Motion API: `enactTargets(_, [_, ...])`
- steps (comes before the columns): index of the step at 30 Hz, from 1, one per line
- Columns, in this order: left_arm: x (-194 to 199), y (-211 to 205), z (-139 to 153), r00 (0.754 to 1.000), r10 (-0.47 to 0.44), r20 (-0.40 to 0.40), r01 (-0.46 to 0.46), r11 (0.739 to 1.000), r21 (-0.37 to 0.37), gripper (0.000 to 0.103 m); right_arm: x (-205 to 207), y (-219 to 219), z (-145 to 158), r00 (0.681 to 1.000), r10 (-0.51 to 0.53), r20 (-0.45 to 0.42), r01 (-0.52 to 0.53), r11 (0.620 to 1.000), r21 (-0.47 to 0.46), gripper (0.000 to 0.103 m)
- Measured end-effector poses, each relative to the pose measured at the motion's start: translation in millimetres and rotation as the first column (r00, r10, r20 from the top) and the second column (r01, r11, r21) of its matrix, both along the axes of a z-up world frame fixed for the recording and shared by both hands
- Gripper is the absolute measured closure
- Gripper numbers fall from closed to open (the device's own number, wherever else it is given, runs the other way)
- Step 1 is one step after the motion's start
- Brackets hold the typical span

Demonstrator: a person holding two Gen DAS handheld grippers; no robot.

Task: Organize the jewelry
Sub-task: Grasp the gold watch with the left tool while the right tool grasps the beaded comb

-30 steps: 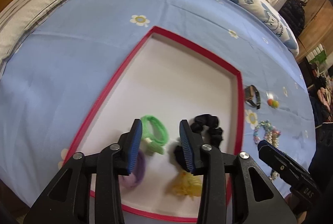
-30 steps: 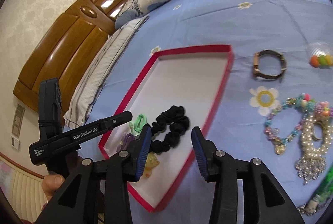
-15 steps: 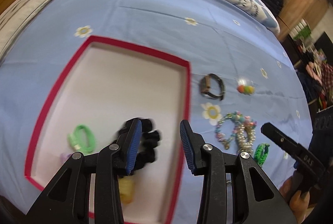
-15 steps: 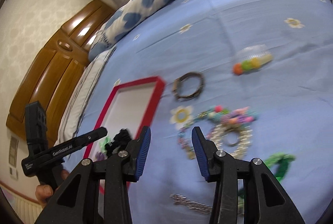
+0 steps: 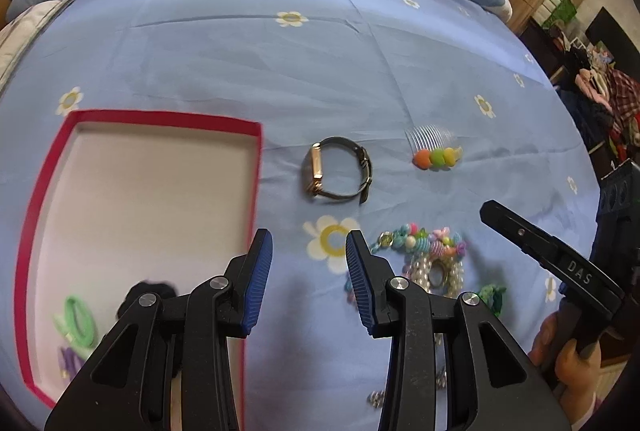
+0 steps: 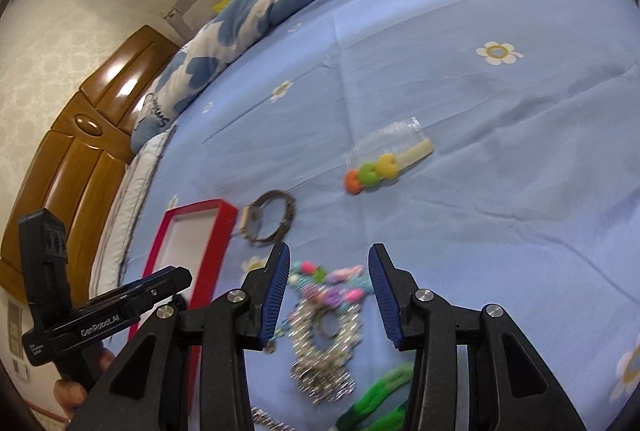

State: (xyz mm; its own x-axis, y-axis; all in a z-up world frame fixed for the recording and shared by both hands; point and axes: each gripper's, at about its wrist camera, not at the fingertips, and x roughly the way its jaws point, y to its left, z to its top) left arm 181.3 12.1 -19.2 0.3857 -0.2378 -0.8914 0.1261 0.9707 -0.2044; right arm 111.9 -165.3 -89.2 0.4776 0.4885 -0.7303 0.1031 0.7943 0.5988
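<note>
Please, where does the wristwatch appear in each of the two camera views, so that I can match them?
Left wrist view: the wristwatch lies on the blue sheet at centre, just right of the red-rimmed tray.
Right wrist view: the wristwatch is left of centre, just right of the tray's far corner.
Shared landmark: the hair comb with coloured beads, to the right of the watch in both.

A red-rimmed tray [image 5: 259, 167] with a white floor lies flat on the blue bed; a green hair tie [image 5: 78, 317], a purple one [image 5: 69, 358] and a black scrunchie [image 5: 149, 293] rest in its near end. On the sheet beside it lie a wristwatch [image 5: 339, 171] on its side, a clear comb [image 5: 436, 149] with coloured beads, a bead bracelet [image 5: 420, 241], a pearl bracelet [image 5: 440, 273] and a green braided band [image 6: 380, 401].
</note>
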Motion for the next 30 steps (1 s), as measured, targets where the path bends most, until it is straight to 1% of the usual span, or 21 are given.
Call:
enactTargets(4, [18.1, -8.5, -9.7, 1.000, -0.005, -0.018, 0.006, 1.000, 0.013, 0.067, 14.9, -6.3, -12.8, 1.000, 0.005, -0.015, -0.006, 1.000, -0.023, 0.058])
enactTargets(6, [26.6, -11.1, -14.9, 1.000, -0.002, -0.027, 0.002, 1.000, 0.021, 0.067, 23.9, -8.8, -17.0, 1.000, 0.012, -0.018, -0.013, 0.999, -0.043, 0.052])
enactTargets(7, [31.0, -12.3, -17.3, 1.000, 0.001, -0.031, 0.000, 1.000, 0.025, 0.067, 27.7, -9.4, -18.1, 1.000, 0.015, -0.020, -0.016, 0.999, -0.050, 0.047])
enactTargets(9, [38.1, -14.7, -21.7, 0.999, 0.002, -0.038, 0.000, 1.000, 0.030, 0.067, 39.4, -8.2, -19.0, 0.999, 0.036, -0.017, -0.037, 0.995, -0.090, 0.044])
enactTargets(11, [43.1, -17.0, -24.6, 0.999, 0.001, -0.042, 0.001, 0.999, 0.032, 0.067, 48.7, -4.6, -18.4, 0.998, 0.062, -0.011, -0.063, 0.988, -0.142, 0.035])
enactTargets(13, [48.4, -19.7, -27.6, 0.999, -0.003, -0.045, 0.004, 0.999, 0.038, 0.067, 59.9, 1.1, -19.0, 0.995, 0.100, -0.010, -0.100, 0.977, -0.189, 0.031])
enactTargets(17, [58.0, -23.6, -35.1, 0.998, -0.007, -0.061, 0.009, 0.999, 0.043, 0.067, 72.8, 10.4, -25.9, 0.986, 0.166, -0.017, -0.165, 0.959, -0.230, 0.030])
enactTargets(20, [62.2, -25.6, -40.7, 0.997, -0.015, -0.070, 0.018, 0.999, 0.047, 0.067, 79.5, 12.0, -35.7, 0.983, 0.178, -0.041, -0.183, 0.955, -0.234, 0.030])
enactTargets(23, [65.6, -28.4, -46.0, 0.997, -0.024, -0.080, 0.027, 0.999, 0.046, 0.067, 80.6, 5.8, -41.6, 0.984, 0.171, -0.048, -0.177, 0.964, -0.198, 0.030])
enactTargets(24, [66.5, -28.7, -48.0, 0.996, -0.024, -0.084, 0.028, 0.999, 0.045, 0.067, 79.1, 1.9, -42.2, 0.985, 0.165, -0.042, -0.170, 0.970, -0.176, 0.031])
enactTargets(25, [67.2, -28.6, -50.2, 0.996, -0.023, -0.089, 0.027, 0.999, 0.041, 0.069, 79.4, 0.0, -41.8, 0.986, 0.162, -0.041, -0.166, 0.972, -0.167, 0.034])
enactTargets(26, [67.4, -28.9, -51.9, 0.996, -0.024, -0.091, 0.027, 0.999, 0.036, 0.072, 78.3, -2.1, -41.3, 0.986, 0.159, -0.038, -0.163, 0.973, -0.162, 0.042])
enactTargets(27, [67.5, -29.3, -53.5, 0.995, -0.024, -0.094, 0.028, 0.999, 0.034, 0.079, 76.3, -4.0, -40.8, 0.987, 0.156, -0.039, -0.161, 0.972, -0.169, 0.048])
enactTargets(29, [67.9, -30.3, -55.2, 0.996, -0.022, -0.090, 0.026, 0.999, 0.043, 0.081, 74.4, -6.9, -41.9, 0.987, 0.153, -0.043, -0.158, 0.975, -0.157, 0.068])
enactTargets(30, [67.4, -30.4, -55.2, 0.996, -0.022, -0.086, 0.026, 0.999, 0.044, 0.083, 72.4, -10.4, -43.0, 0.988, 0.149, -0.044, -0.153, 0.980, -0.125, 0.070])
